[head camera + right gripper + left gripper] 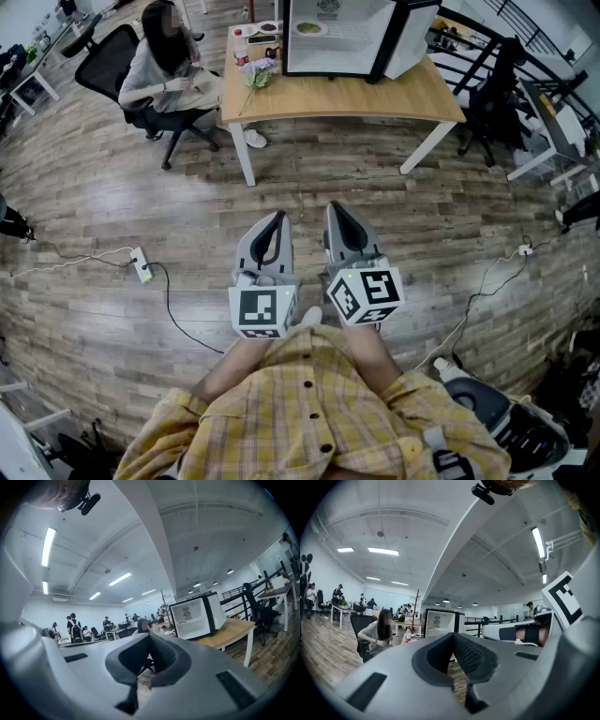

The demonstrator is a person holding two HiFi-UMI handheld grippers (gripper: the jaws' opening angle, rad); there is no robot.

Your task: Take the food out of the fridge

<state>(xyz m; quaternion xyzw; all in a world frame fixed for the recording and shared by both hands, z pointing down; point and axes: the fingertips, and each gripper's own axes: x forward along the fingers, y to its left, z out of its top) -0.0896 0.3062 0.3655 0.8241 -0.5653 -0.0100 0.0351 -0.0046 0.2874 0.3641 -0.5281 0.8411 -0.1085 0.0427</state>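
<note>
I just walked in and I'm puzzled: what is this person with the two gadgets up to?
A person in a checked shirt holds a gripper in each hand, the left gripper and right gripper side by side above the floor. Both are shut and hold nothing. Ahead, a small fridge stands open on a table, with a plate of something green inside. The grippers are not yet near it. Someone else sits beside the table.

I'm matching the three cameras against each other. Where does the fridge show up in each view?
Head view: fridge at top centre, door open.
Left gripper view: fridge near the centre, slightly left.
Right gripper view: fridge right of centre, door open.
Shared landmark: the wooden table it stands on.
</note>
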